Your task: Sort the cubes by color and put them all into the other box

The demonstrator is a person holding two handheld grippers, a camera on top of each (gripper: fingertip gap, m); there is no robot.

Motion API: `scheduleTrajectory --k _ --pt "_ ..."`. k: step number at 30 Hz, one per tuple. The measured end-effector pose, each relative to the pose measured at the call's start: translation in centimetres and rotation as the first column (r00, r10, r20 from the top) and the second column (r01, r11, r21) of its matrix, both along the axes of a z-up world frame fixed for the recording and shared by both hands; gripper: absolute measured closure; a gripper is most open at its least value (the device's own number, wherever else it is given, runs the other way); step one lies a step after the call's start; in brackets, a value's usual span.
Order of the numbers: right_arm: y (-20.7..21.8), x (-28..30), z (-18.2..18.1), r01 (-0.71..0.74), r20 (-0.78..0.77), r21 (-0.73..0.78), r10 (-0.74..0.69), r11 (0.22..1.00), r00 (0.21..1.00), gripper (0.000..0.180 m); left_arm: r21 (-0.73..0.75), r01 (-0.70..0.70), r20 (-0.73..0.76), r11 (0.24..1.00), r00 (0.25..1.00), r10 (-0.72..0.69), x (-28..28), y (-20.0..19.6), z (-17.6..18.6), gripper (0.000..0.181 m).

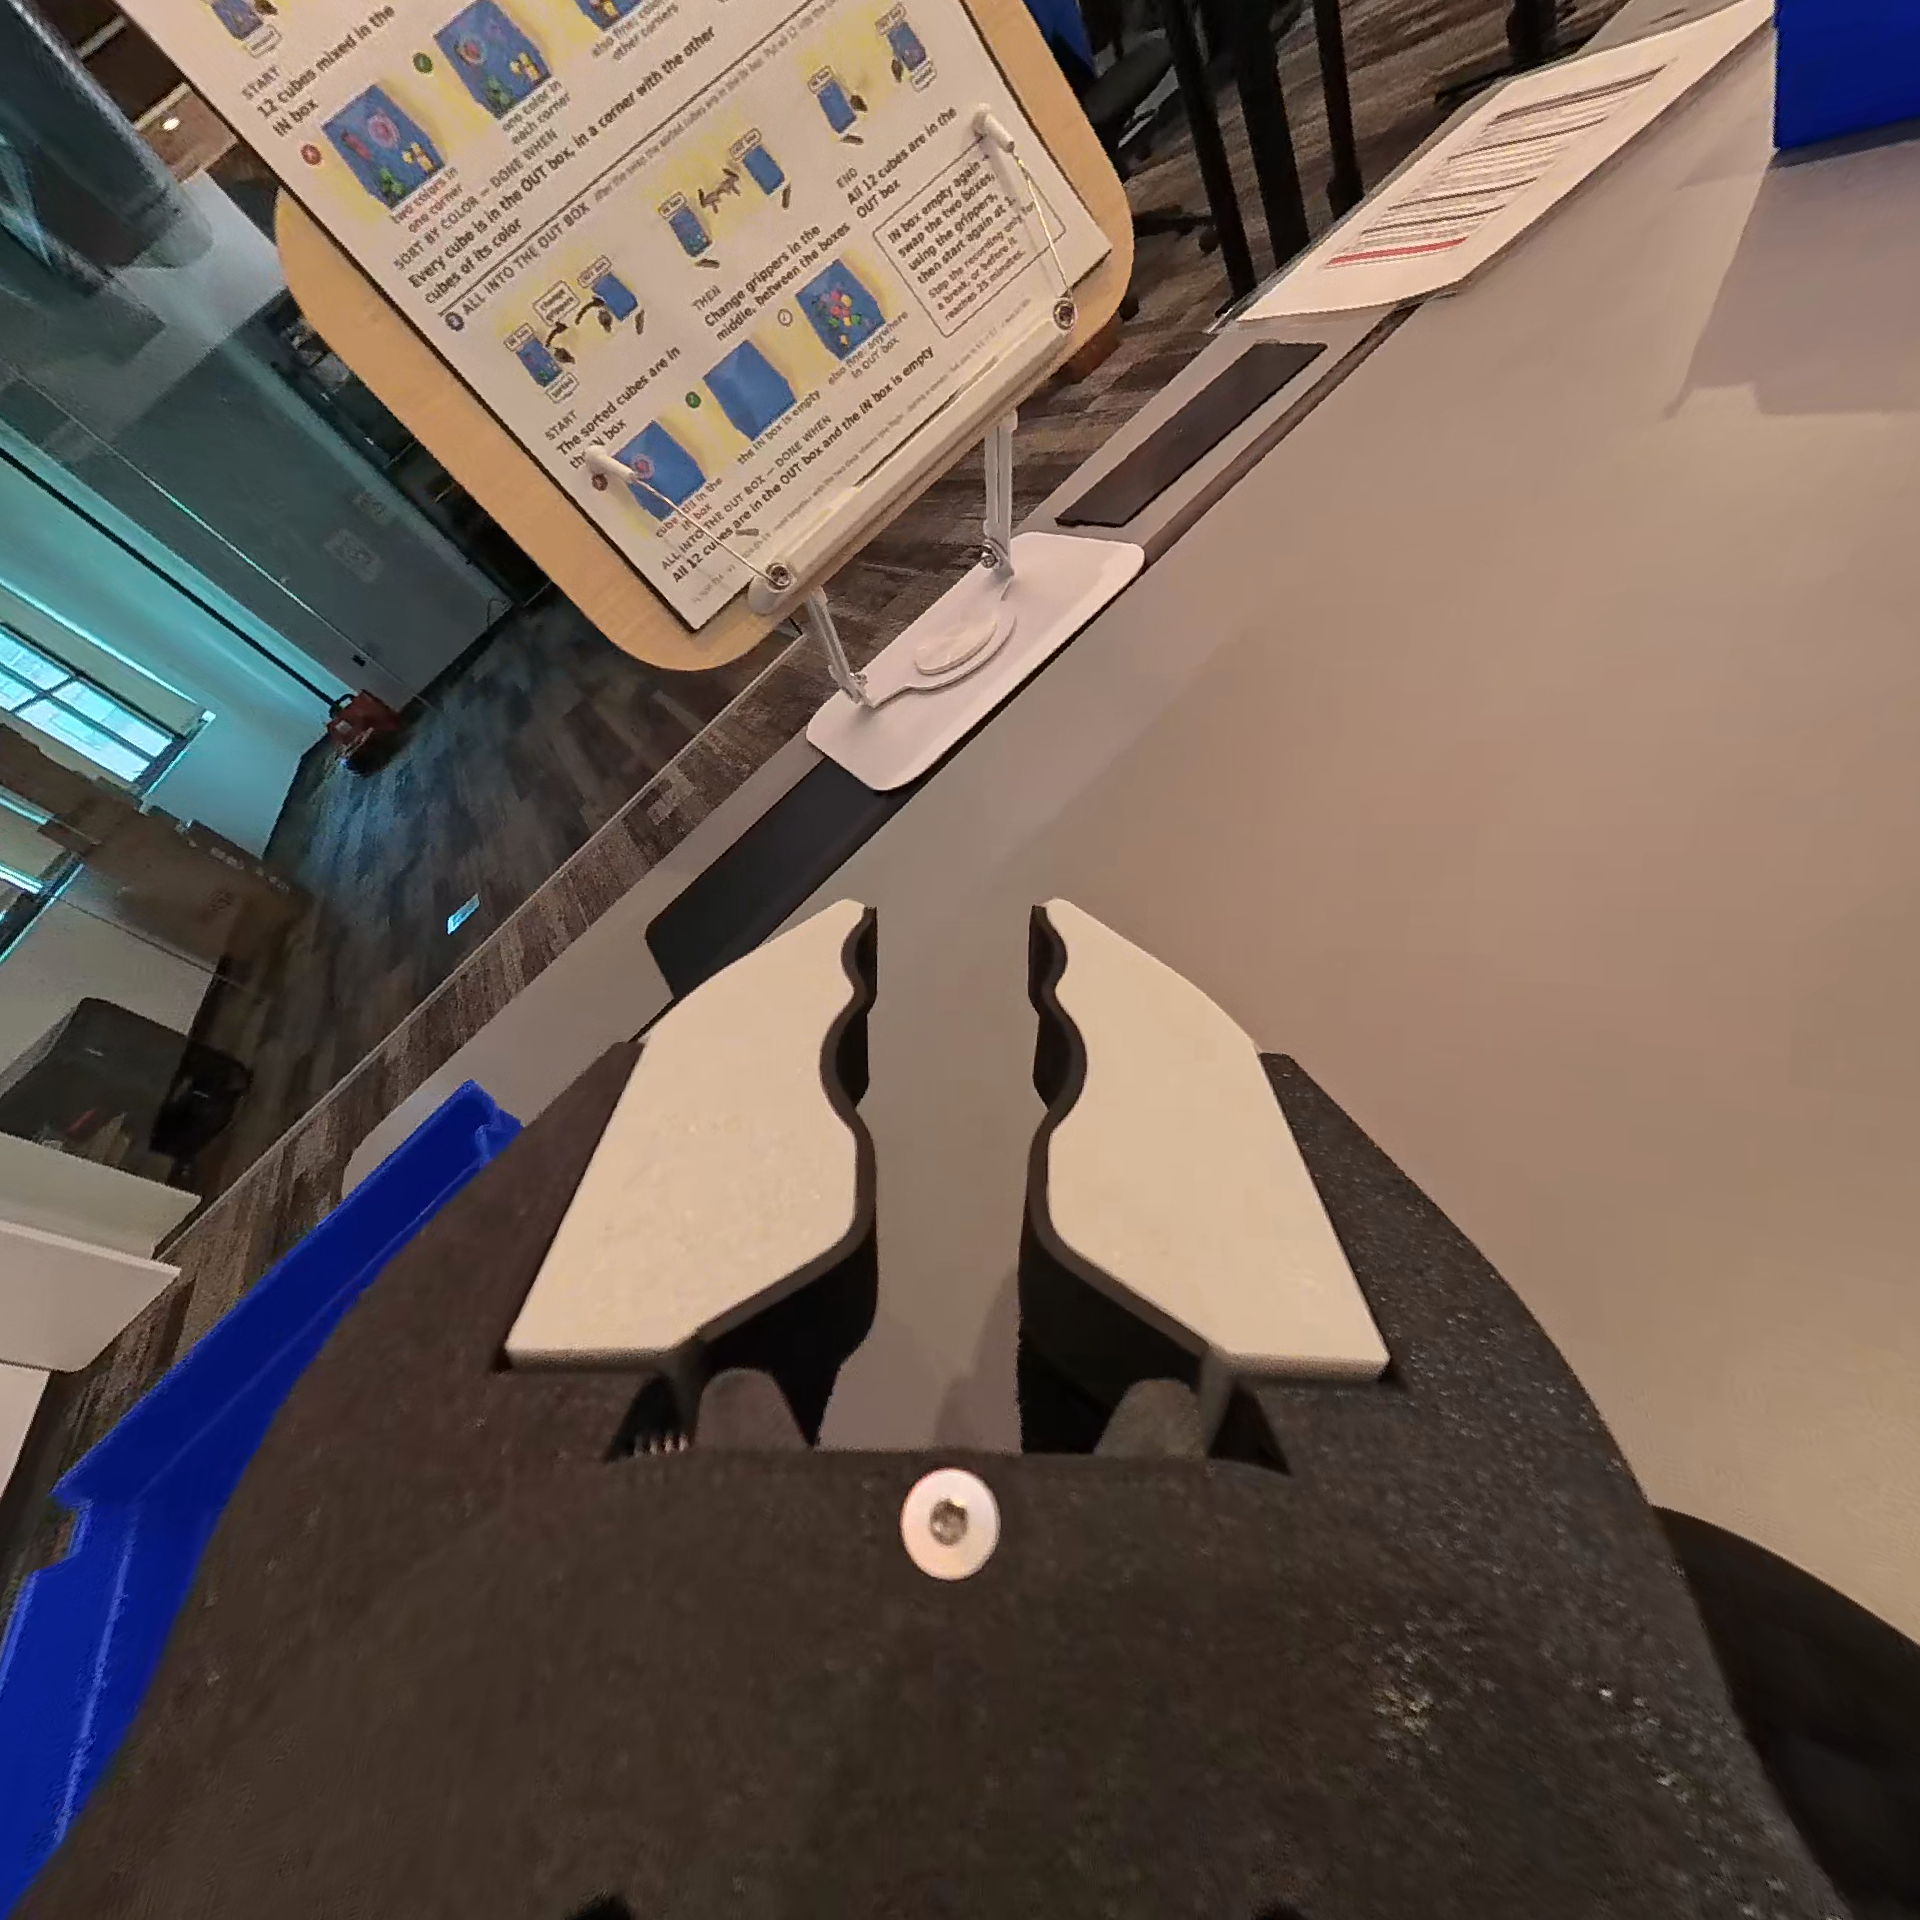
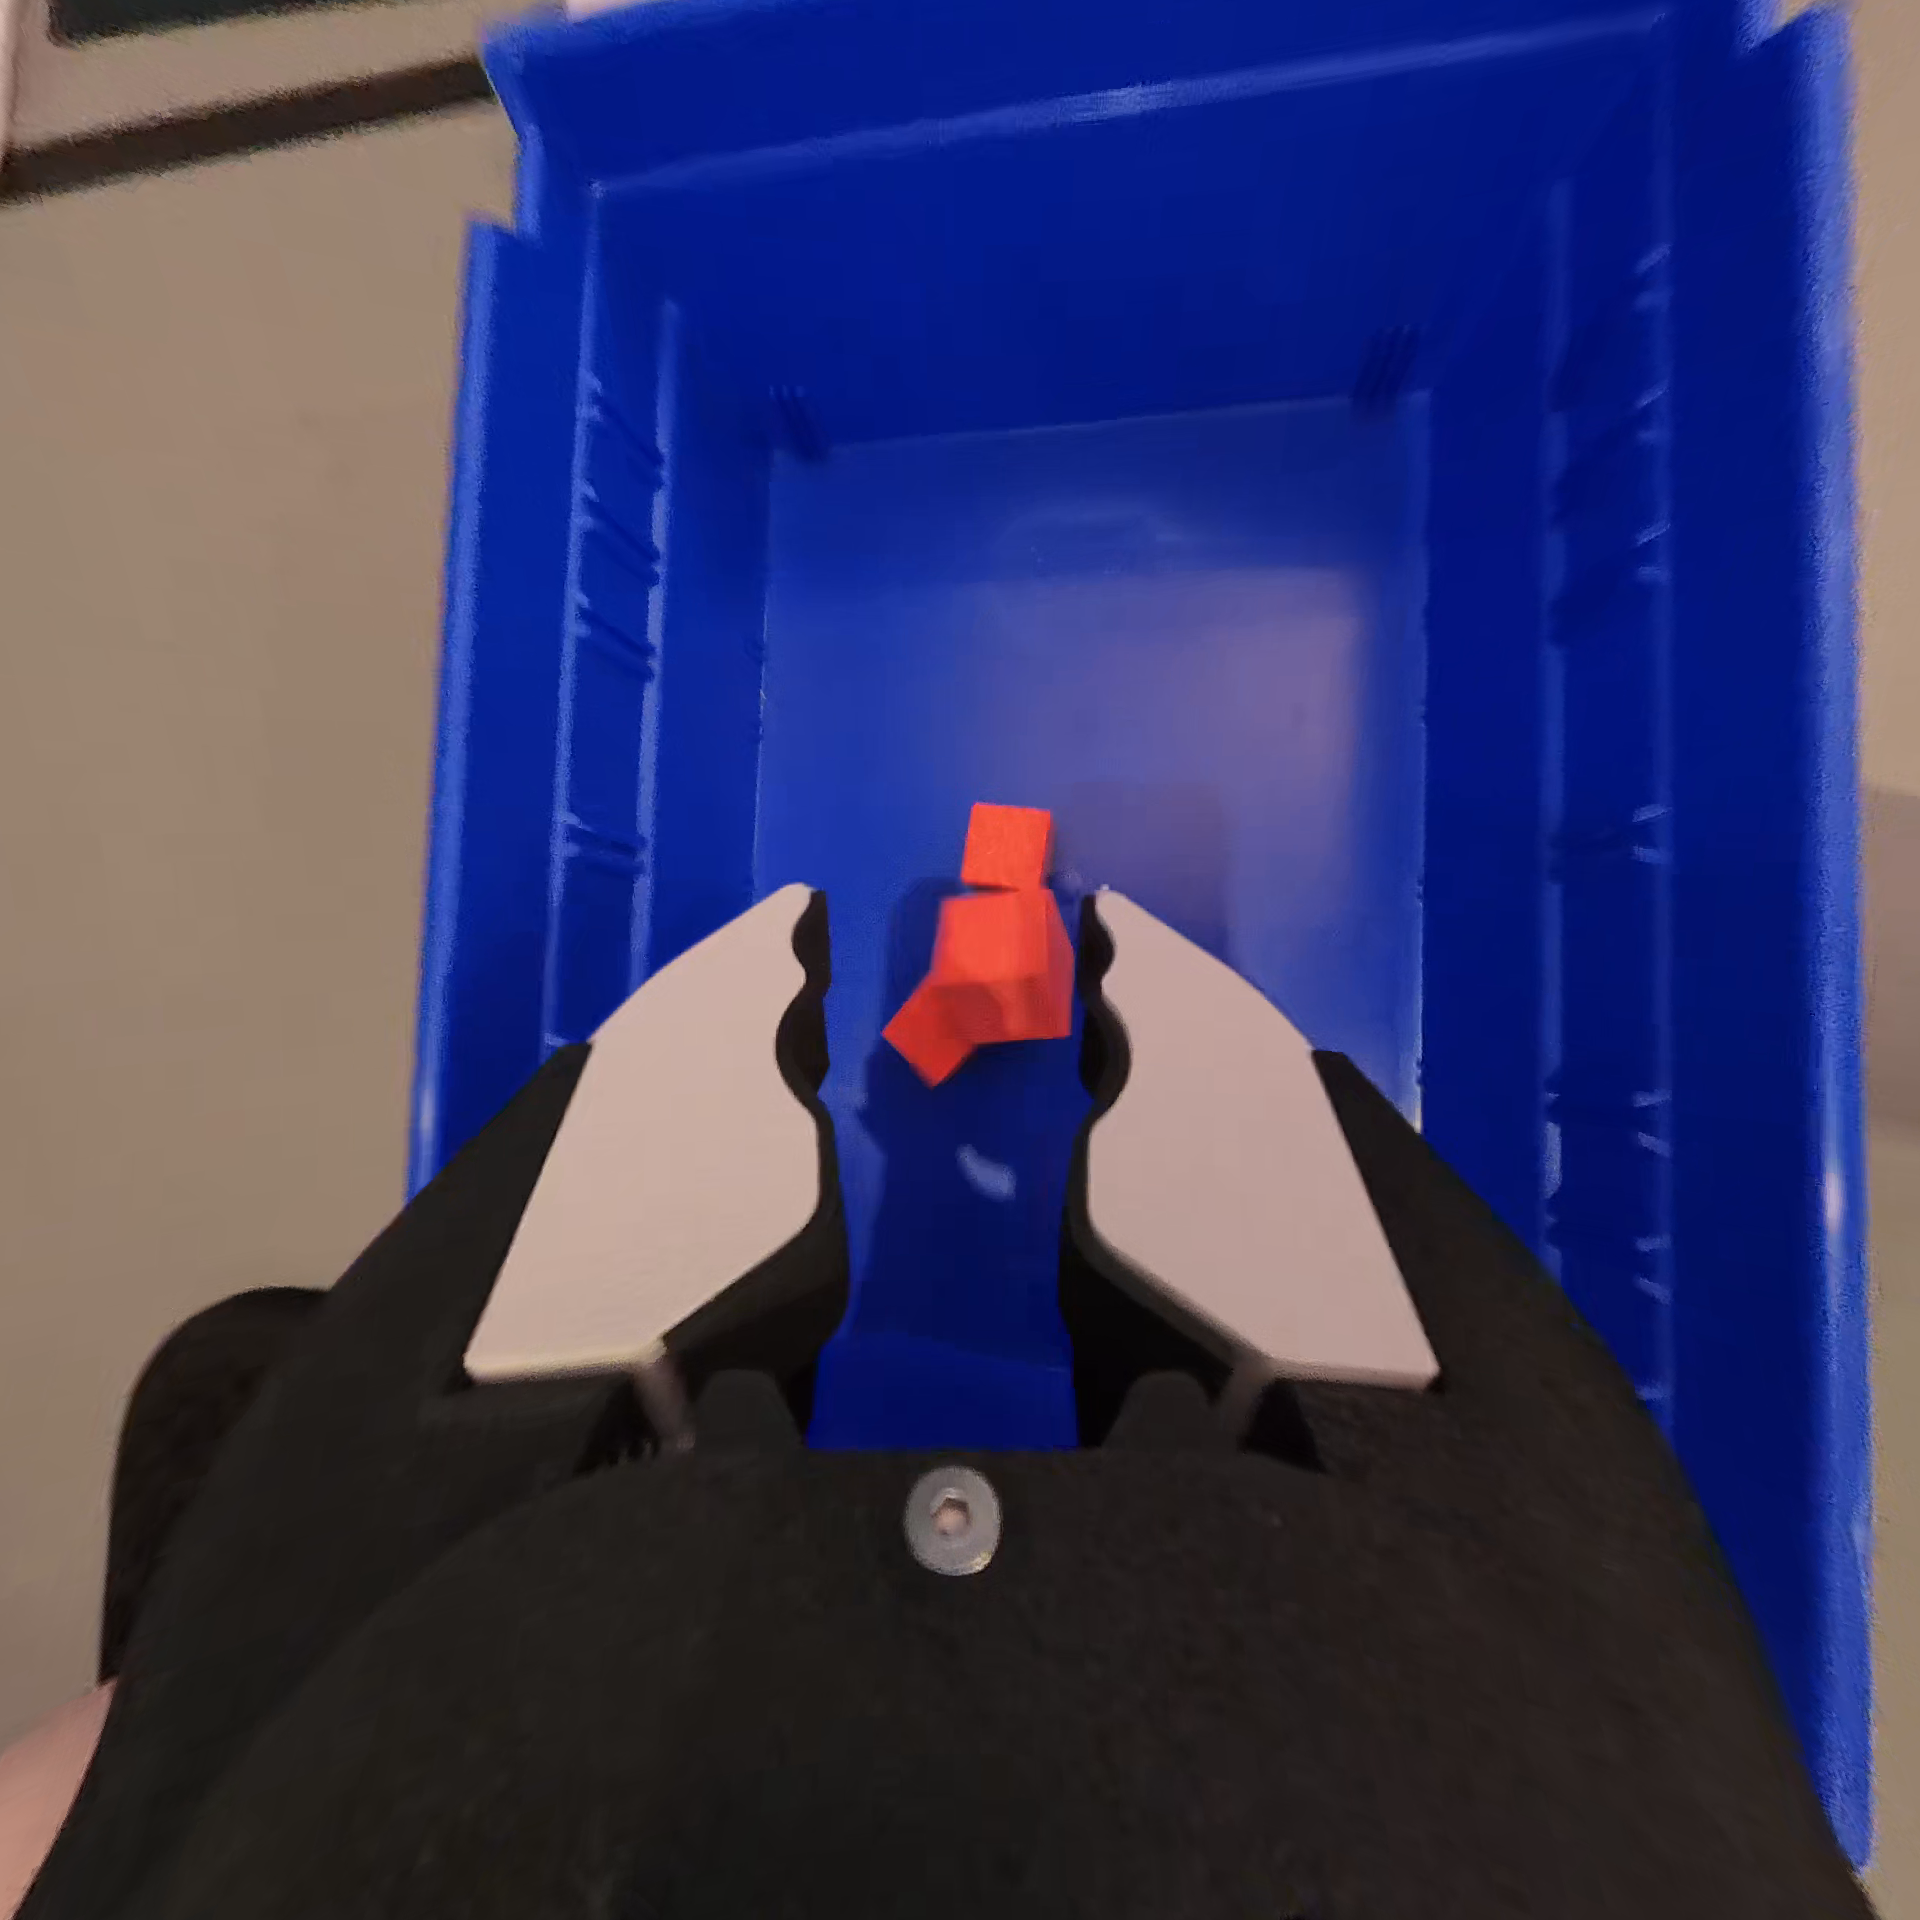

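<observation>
In the right wrist view, my right gripper [image 2: 951, 904] is open above a deep blue box [image 2: 1039, 312]. Three red cubes lie close together on the box floor: one [image 2: 1006, 847] just past the fingertips, one [image 2: 997, 956] between the jaws as seen from above, and one [image 2: 935, 1029] tilted beside it. The jaws hold nothing. In the left wrist view, my left gripper [image 1: 951, 914] is open and empty over the grey table [image 1: 1455, 831]. A blue box edge [image 1: 260, 1351] shows at the lower left.
A wooden-backed instruction sheet [image 1: 665, 291] on a white stand [image 1: 966, 665] sits at the table's far edge. A printed paper [image 1: 1475, 177] lies far right, near another blue object [image 1: 1849, 73]. Black strips [image 1: 1195, 436] run along the table edge; floor lies beyond.
</observation>
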State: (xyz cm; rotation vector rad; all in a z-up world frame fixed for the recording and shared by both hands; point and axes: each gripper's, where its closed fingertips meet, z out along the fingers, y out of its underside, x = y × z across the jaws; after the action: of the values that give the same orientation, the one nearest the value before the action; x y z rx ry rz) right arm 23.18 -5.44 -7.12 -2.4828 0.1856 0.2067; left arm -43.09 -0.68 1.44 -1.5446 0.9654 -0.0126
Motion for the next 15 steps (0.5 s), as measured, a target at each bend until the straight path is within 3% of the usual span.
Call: scheduleTrajectory --k 5,11,15 --pt "0.7 0.5 6.1 0.059 0.014 0.268 -0.066 0.962 0.998 0.127 0.029 -0.1 -0.027 0.995 0.995 0.101 -3.3 0.7 1.1 0.152" --pt "0.1 -0.1 11.1 0.044 0.088 0.438 -0.091 0.898 0.992 0.126 0.035 -0.356 -0.147 0.934 0.923 0.357 -14.2 4.0 3.1 0.151" --pt "0.6 -1.3 12.4 -0.006 0.139 0.461 -0.066 0.887 0.988 0.127 -0.183 -0.39 -0.297 0.902 0.897 0.328 -20.9 5.4 0.9 0.151"
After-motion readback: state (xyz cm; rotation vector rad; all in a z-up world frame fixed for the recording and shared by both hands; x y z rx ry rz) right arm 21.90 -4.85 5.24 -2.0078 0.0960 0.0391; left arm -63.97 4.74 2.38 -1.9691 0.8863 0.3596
